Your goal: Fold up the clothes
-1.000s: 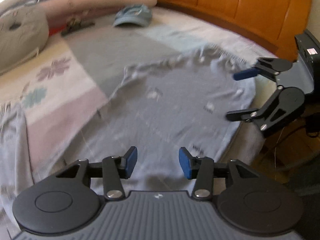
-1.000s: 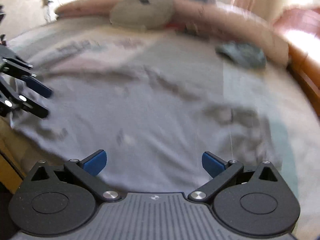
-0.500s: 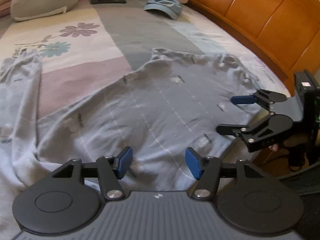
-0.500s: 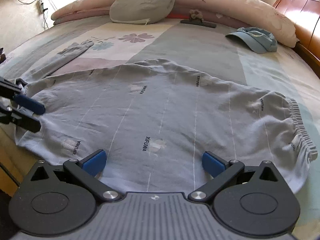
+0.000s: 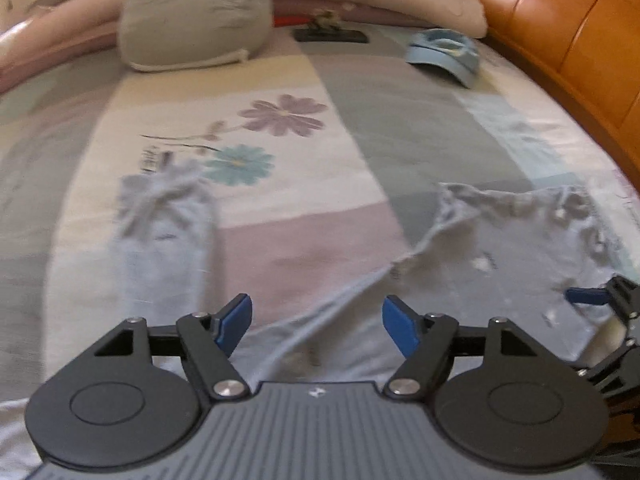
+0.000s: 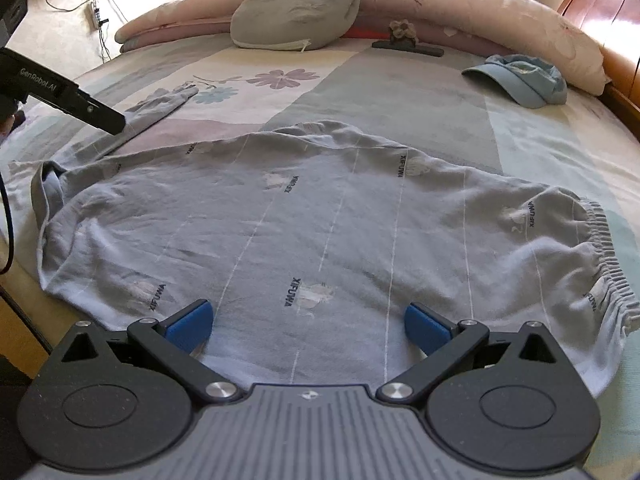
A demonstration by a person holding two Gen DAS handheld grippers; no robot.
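The shirt [image 6: 320,216] is pale grey-blue with thin white lines and dark lettering. The bedspread [image 6: 400,92] has cream, pink, grey and pale-blue blocks with purple and teal flowers. The cap [image 6: 520,80] is light blue, the cushion [image 6: 296,8] grey, the headboard [image 5: 560,40] orange-brown wood.

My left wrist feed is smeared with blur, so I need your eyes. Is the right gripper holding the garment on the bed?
Observer: No. In the right wrist view the right gripper is open, pads apart above the garment, with no cloth pinched.
Operator: Is the cloth lying flat?
Observer: Mostly. Its far left end is folded over on itself, while the middle lies smooth.
Operator: Where does the elastic edge sit?
Observer: The elastic edge curves down the garment's right end, fully on the bedspread.
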